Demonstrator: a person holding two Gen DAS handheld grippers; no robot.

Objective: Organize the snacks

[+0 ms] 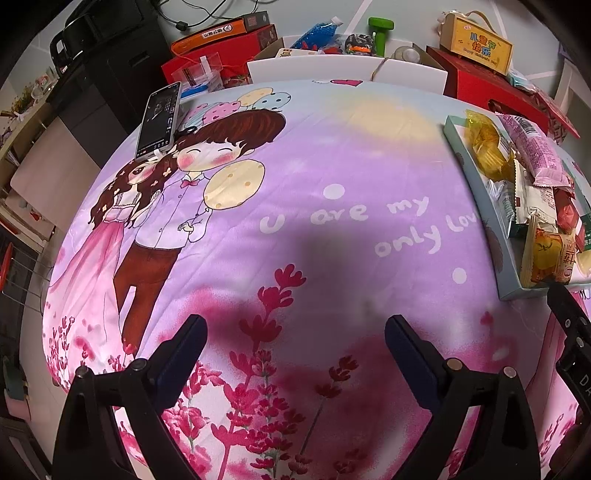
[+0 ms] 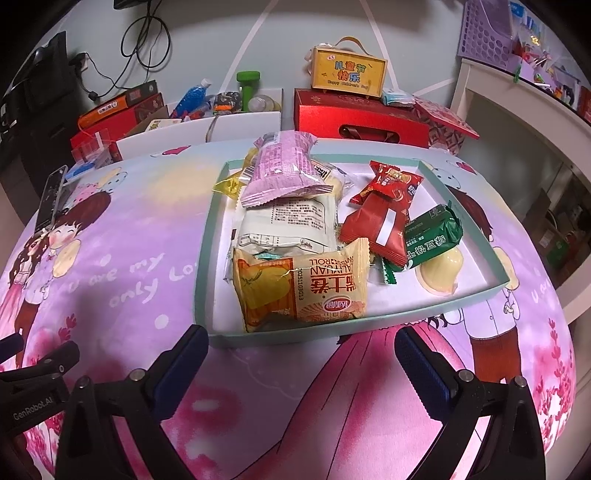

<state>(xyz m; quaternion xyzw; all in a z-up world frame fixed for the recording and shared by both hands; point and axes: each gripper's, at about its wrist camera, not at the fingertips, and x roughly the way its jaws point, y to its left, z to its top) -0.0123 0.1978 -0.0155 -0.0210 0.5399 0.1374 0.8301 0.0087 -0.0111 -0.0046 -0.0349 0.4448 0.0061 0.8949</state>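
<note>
A shallow pale-green tray (image 2: 463, 297) lies on the purple cartoon cloth (image 1: 295, 177) and holds several wrapped snacks: a pink packet (image 2: 282, 168), a white packet (image 2: 291, 221), an orange egg-roll packet (image 2: 301, 288), two red packets (image 2: 384, 218), a green biscuit packet (image 2: 434, 234) and a yellow jelly cup (image 2: 441, 275). My right gripper (image 2: 301, 341) is open, just in front of the tray's near rim, nothing between its fingers. My left gripper (image 1: 295, 330) is open over bare cloth, left of the tray (image 1: 476, 206). The right gripper's black body (image 1: 570, 332) shows at the left view's right edge.
A phone on a stand (image 1: 159, 120) sits at the cloth's far left. Behind the cloth stand white boxes (image 1: 343, 70), red gift boxes (image 2: 362, 116), an orange box (image 1: 221, 31), a yellow handled box (image 2: 349, 70) and a green dumbbell (image 1: 380, 31). A white shelf (image 2: 517, 110) rises right.
</note>
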